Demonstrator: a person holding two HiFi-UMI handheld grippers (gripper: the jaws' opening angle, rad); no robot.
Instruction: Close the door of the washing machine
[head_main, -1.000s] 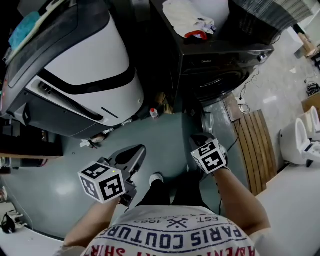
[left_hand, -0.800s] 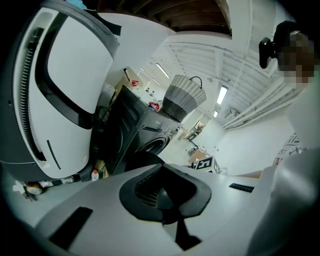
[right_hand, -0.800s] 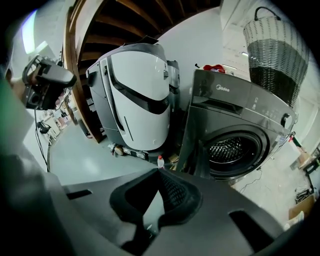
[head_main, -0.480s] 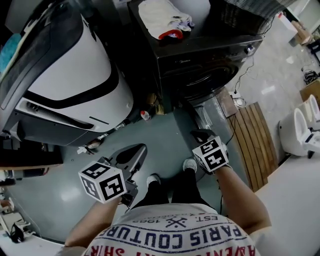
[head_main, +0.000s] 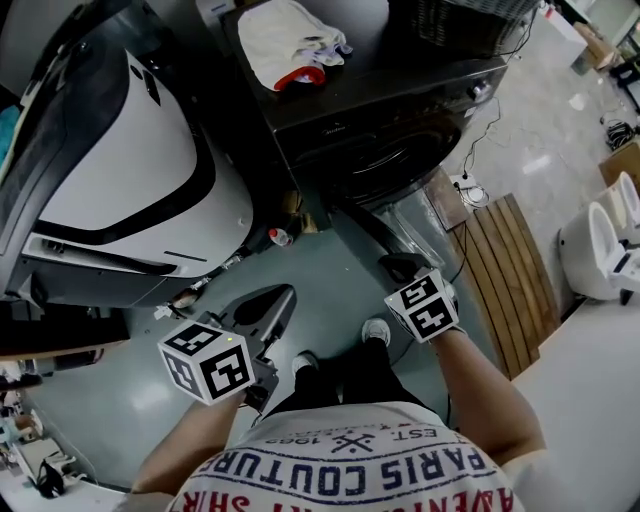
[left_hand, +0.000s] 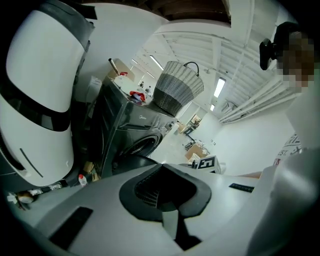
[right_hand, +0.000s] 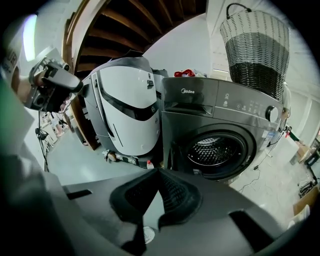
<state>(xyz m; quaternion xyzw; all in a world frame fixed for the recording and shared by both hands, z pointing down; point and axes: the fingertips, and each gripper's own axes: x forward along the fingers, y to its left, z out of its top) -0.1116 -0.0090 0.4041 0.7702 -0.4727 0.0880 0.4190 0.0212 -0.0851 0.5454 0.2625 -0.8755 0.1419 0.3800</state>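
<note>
The dark washing machine (head_main: 400, 120) fills the upper centre of the head view, its front turned toward the lower right of the frame. In the right gripper view its round drum opening (right_hand: 217, 151) gapes just right of centre, so the door is not shut. The door (right_hand: 171, 150) looks to be the dark slab standing edge-on at the left rim of that opening, swung out toward the camera. In the head view it seems to be the grey glossy panel reaching down from the machine's front toward mid-frame, though its outline is hard to trace there.

The right gripper (head_main: 400, 268) sits right of centre in the head view, its tip just beside the lower end of that panel. Its jaws are brought together and hold nothing. The left gripper (head_main: 272, 300) sits left of centre over the grey floor (head_main: 330, 270), well apart from the door, with its jaws likewise together and empty.

The right gripper is plainly the nearer one. Seen along its jaws, the door lies ahead and a little left, its broad face running from the hinge side out toward the person. Closing it would likely mean pushing across that face, rightward in that view, so it swings about the left rim onto the opening; closed jaws suit a push, so no grasp seems needed
</note>
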